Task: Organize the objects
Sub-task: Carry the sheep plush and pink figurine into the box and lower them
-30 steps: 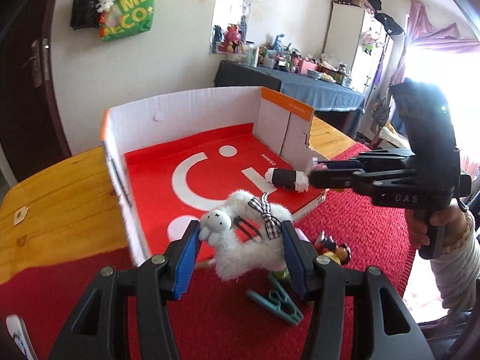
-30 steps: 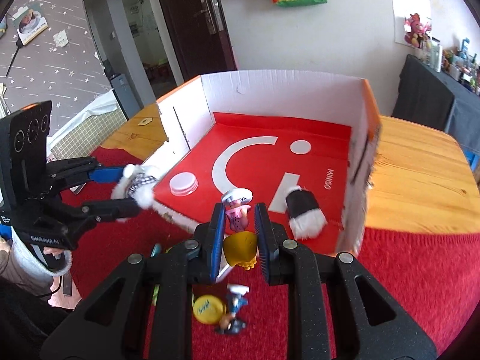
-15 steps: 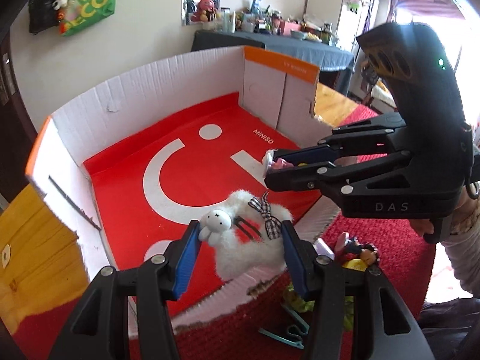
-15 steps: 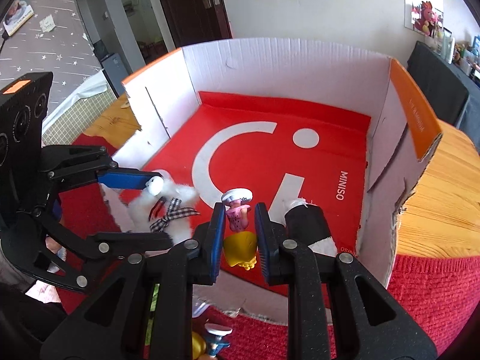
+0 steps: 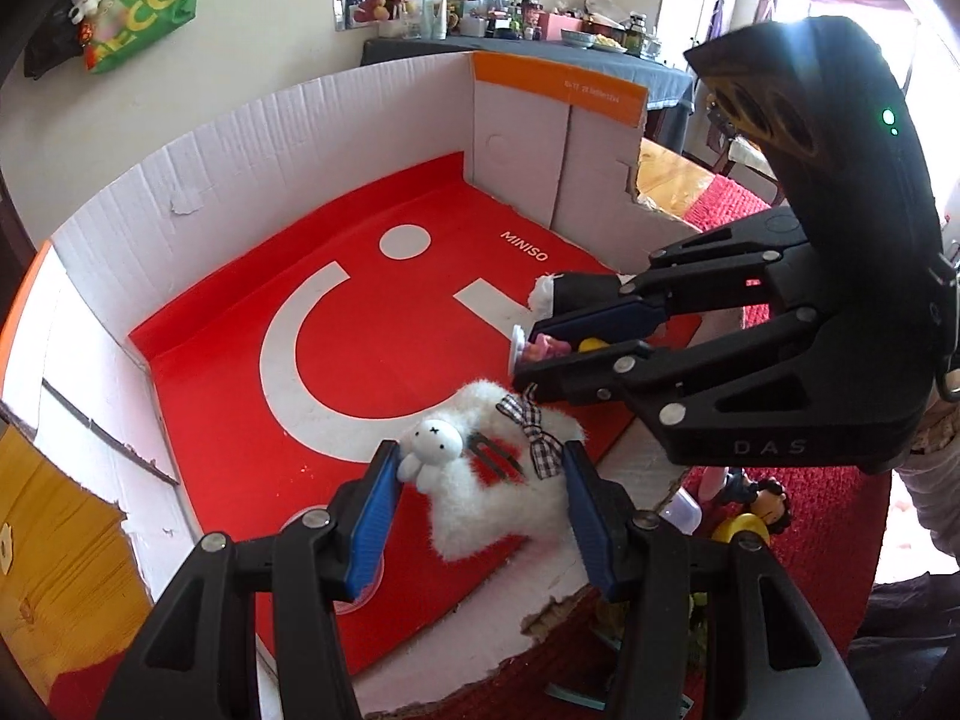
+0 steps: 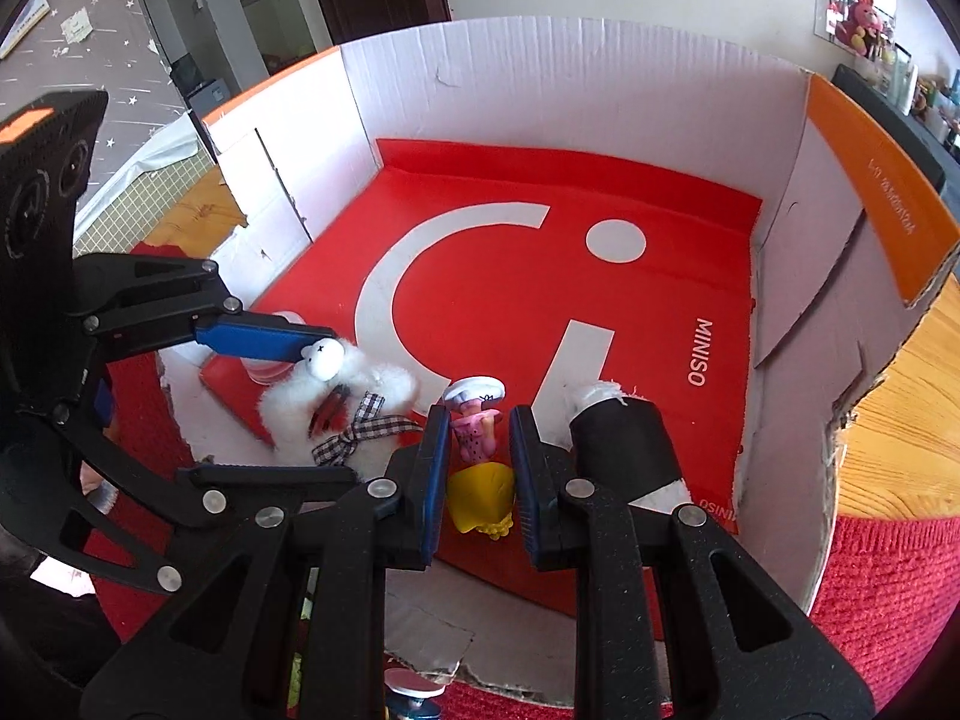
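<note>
Left gripper (image 5: 480, 504) — jaws pinching a fluffy white plush toy with a checked black-and-white bow and a small white bunny charm (image 5: 498, 480); blue pads press on both its sides. The plush sits just above the red floor of the open white cardboard box with orange rim strips (image 5: 270, 138), near the torn front edge.

Right gripper (image 6: 477, 468) — jaws pressed in on a small plastic figurine with a white cap, pink top and yellow skirt (image 6: 477, 450), held upright inside the box, just beside the plush. A black roll with white fluffy ends (image 6: 624, 444) lies on the box floor at the right of the figurine.

The box stands on a wooden desk (image 6: 900, 384), partly on a red woven mat (image 6: 888, 588). More small toys (image 5: 750, 510) lie on the mat outside the box.
</note>
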`<state>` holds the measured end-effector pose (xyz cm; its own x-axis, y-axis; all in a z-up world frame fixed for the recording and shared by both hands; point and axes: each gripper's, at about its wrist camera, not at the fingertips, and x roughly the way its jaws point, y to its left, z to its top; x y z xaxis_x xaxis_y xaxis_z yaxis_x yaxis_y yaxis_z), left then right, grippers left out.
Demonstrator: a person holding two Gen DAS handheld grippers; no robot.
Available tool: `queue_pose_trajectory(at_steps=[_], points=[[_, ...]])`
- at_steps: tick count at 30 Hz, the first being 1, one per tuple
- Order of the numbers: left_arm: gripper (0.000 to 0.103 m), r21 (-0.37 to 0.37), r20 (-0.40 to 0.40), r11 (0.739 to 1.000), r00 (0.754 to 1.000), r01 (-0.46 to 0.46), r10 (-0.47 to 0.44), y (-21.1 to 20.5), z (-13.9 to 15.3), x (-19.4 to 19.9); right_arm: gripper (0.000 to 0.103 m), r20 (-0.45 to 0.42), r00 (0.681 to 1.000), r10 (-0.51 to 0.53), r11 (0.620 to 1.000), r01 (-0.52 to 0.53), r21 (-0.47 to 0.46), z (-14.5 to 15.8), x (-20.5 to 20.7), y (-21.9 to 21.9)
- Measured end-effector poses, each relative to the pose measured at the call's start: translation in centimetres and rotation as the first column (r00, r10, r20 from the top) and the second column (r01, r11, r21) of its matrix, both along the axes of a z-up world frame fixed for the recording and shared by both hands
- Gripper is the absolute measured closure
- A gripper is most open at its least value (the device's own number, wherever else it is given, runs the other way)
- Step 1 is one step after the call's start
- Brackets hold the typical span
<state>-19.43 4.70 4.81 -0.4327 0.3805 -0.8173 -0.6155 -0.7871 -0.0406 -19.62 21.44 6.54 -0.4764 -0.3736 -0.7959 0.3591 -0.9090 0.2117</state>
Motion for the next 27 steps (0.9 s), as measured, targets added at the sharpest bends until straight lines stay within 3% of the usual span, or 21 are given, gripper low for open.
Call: queue_pose_trajectory(at_steps=[14,27], points=[[0.047,-0.061,0.090,0.997,0.995,0.044,-0.038,0.6,-0.4,-1.7,0.084,0.013,1.000,0.000,1.000,0.000,0.020,0.1,0.1,0.0],[0.047,-0.101,0.109,0.992,0.992,0.070,-0.059,1.0,-0.8,-2.4,0.083,-0.003,1.000,0.008,0.999,-0.007,0.051,0.2,0.7,-0.1]])
